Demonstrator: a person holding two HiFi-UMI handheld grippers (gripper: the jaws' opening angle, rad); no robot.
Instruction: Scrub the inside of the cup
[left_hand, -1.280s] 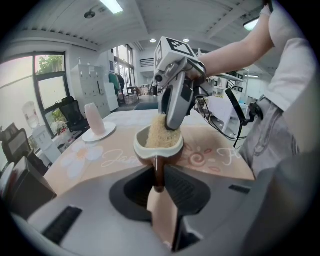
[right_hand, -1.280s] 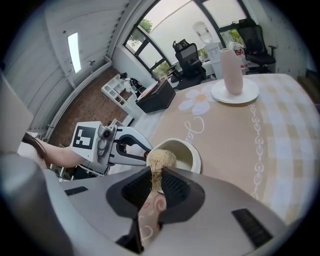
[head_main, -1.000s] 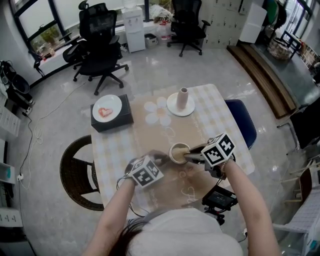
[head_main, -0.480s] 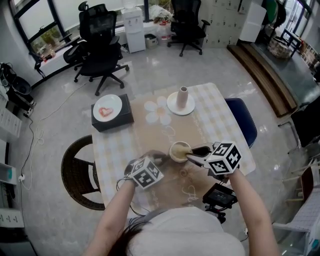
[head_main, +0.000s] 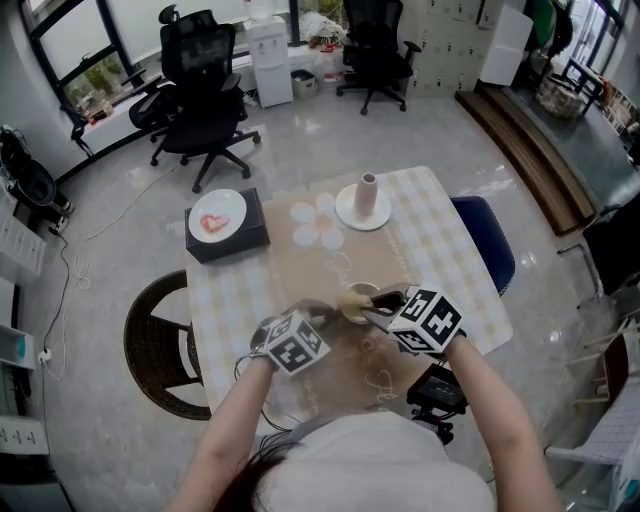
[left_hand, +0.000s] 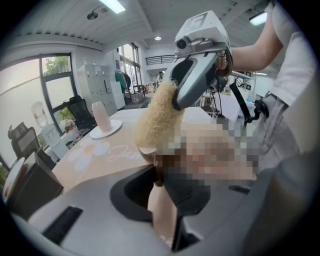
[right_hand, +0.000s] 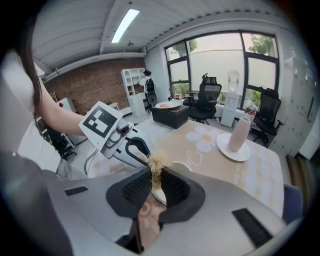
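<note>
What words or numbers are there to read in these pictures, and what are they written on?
Cursive writing on the tablecloth, beside the daisy print: too blurred to read.
Marker cube: only black and white squares, no letters or numbers.
Nothing else in any view carries words that can be read.

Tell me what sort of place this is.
Probably an office or lab workspace: black swivel office chairs, a white water dispenser and a bank of pale lockers stand on the polished grey floor beside tall windows.
</note>
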